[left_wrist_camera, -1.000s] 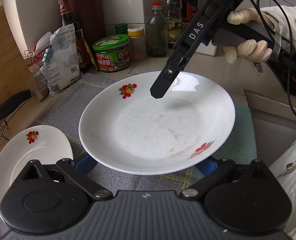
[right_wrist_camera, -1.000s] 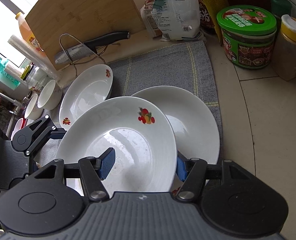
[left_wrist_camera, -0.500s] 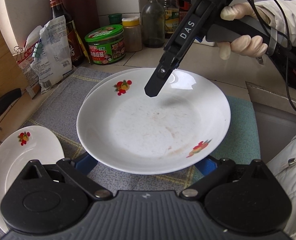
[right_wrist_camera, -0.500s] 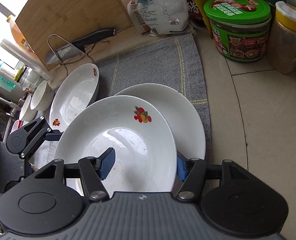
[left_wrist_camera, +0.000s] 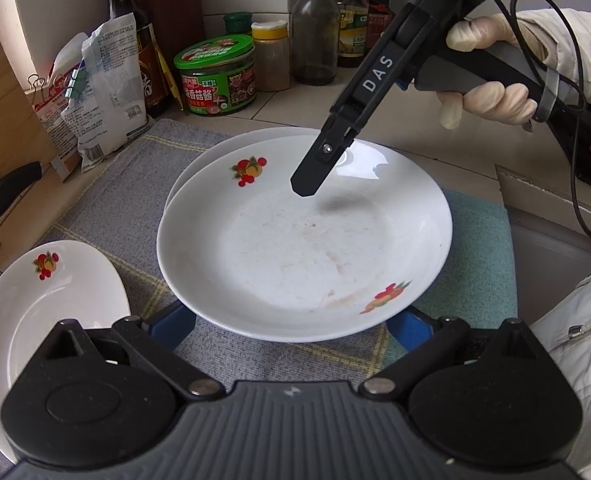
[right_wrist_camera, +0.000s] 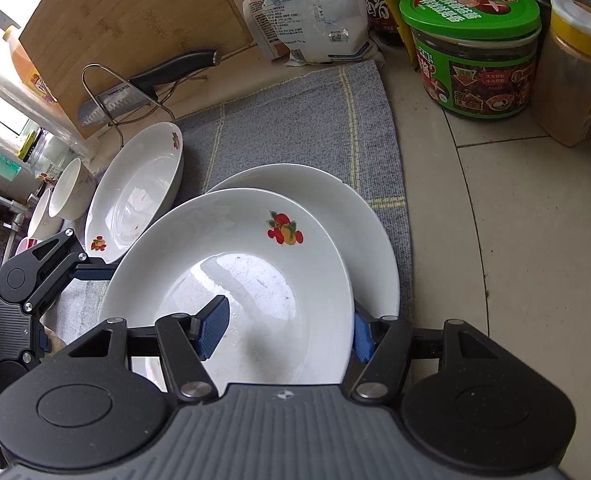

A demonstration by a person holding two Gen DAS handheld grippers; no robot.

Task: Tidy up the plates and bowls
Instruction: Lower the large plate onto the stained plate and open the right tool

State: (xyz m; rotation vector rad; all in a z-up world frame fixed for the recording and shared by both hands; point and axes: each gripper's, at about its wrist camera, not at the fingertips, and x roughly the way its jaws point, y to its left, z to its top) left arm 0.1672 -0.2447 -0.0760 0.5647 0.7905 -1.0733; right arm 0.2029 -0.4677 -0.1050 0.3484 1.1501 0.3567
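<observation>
Left wrist, round glossy white plate (left_wrist_camera: 303, 248), woven mat (left_wrist_camera: 107, 200)

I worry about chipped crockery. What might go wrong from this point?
1. The right gripper pinches the top plate only at one rim, so it may tilt or slip.
2. It is off-centre over the lower plate; released here, it could land crooked and knock rims.

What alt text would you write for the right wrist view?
The right gripper clamps the near rim of a fruit-patterned white plate, overlapping a second plate on a grey mat. Another plate and bowls sit left.
</observation>
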